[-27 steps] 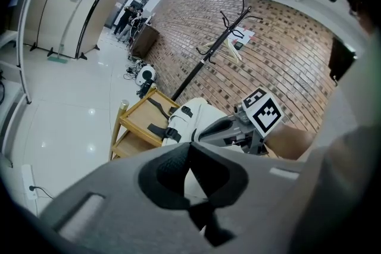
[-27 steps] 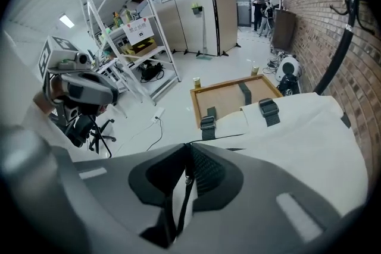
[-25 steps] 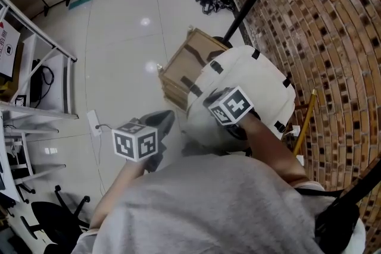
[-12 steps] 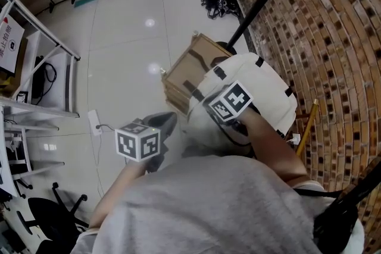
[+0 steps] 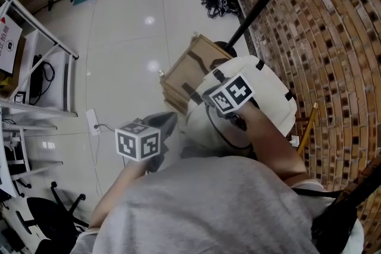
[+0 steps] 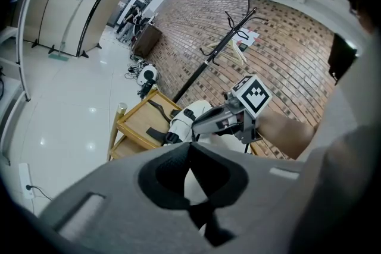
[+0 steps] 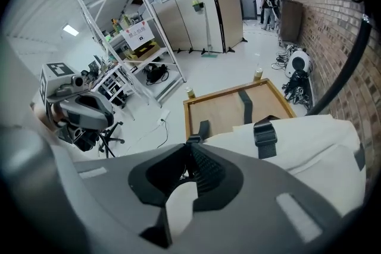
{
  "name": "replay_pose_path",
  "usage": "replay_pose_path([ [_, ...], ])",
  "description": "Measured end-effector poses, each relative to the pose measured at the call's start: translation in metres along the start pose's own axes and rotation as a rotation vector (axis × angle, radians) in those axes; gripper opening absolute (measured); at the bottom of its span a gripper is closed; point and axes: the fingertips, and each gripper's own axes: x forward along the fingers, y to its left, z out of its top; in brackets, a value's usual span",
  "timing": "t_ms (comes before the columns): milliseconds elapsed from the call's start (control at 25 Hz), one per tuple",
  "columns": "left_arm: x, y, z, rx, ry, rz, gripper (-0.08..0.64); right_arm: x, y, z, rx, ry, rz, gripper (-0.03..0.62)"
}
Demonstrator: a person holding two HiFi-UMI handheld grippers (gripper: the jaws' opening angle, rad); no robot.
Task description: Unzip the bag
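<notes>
The right claw [image 5: 209,98], clenched, is sliding across the cream-white fabric backpack with black straps [image 5: 271,89] toward the light wooden trolley [image 5: 181,71] on which the backpack is lying. It is sitting nearer the trolley's edge than a second ago, and a dark curved zip line [image 5: 235,141] is trailing behind it, so the zip is probably partly open. The left claw [image 5: 165,121] is waiting beside the trolley, off the backpack.

In the left gripper view, its jaws are pressing together on nothing.

In the right gripper view, the jaws are pinching what looks like a small dark zip pull [image 7: 189,141] at the backpack's trolley-side edge.
</notes>
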Motion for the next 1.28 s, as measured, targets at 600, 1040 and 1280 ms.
replay_pose_path([
  [600, 0.011, -0.002, 0.002, -0.007, 0.014, -0.011, 0.0, -0.029, -0.05, 0.005, 0.132, -0.104, -0.067, 0.035],
  [1040, 0.008, -0.011, -0.002, 0.008, 0.026, -0.024, 0.0, -0.049, -0.07, -0.007, 0.224, -0.183, -0.149, 0.044],
  [1280, -0.005, -0.022, -0.011, 0.044, 0.048, -0.047, 0.0, -0.083, -0.073, -0.013, 0.31, -0.306, -0.255, 0.129],
])
